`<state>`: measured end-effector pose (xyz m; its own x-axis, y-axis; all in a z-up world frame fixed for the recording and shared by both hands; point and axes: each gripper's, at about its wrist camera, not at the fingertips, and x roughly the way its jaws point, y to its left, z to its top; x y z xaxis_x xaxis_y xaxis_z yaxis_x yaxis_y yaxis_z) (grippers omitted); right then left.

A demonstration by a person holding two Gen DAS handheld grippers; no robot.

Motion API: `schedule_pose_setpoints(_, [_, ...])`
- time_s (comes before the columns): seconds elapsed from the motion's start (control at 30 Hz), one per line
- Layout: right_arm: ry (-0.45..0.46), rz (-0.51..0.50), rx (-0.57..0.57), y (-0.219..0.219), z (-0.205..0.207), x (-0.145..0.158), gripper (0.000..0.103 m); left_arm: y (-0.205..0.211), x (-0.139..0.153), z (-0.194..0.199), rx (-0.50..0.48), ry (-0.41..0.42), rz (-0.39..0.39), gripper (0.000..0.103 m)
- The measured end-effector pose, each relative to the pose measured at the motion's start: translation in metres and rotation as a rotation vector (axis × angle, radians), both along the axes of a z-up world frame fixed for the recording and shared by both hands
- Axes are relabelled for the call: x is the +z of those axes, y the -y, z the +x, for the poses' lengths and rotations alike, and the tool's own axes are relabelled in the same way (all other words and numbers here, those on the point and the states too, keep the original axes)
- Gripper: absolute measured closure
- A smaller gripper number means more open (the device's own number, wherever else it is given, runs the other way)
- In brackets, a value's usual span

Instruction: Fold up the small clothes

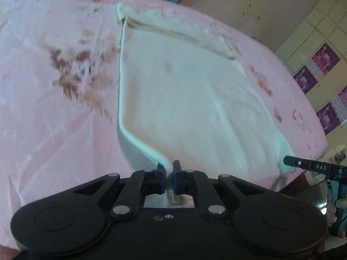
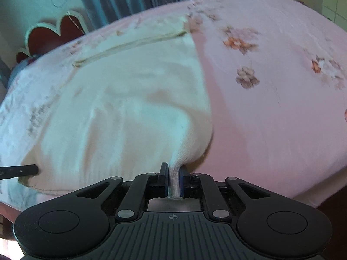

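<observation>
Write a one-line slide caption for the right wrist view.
Right hand-held gripper shut on the near corner of a cream garment spread over a pink floral sheet.

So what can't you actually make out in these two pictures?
- Left wrist view: the white knit garment has its pinched near edge hidden behind the left gripper.
- Right wrist view: the pinched corner is hidden inside the right gripper.
- Both views: motion blur smears the pink floral sheet print.

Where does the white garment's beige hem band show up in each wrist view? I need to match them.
Left wrist: beige hem band runs diagonally at upper centre, far end of the white garment.
Right wrist: beige hem band slants across upper left.
Shared landmark: pink floral sheet under the garment.
</observation>
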<state>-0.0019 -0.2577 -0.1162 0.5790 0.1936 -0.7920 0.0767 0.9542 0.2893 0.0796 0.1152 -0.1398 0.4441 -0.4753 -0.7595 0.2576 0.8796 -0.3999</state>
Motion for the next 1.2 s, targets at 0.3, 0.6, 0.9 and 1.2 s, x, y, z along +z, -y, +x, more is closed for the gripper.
schedule_pose_setpoints(0.3, [0.131,0.033,0.017,0.006,0.037,0.044,0.094,-0.004,0.045,0.031,0.043,0.134,-0.035,0.097])
schedule_pose_setpoints(0.6, [0.195,0.075,0.019,0.021,0.1,0.064,0.094,-0.003,0.063,0.087,0.095,0.175,-0.079,0.097])
schedule_pose_setpoints(0.9, [0.227,0.105,0.006,0.036,0.184,0.063,0.094,0.0,0.064,0.154,0.188,0.183,-0.117,0.097])
schedule_pose_setpoints(1.2, [0.231,0.108,0.014,0.048,0.263,0.049,0.094,0.021,0.059,0.218,0.221,0.196,-0.107,0.097])
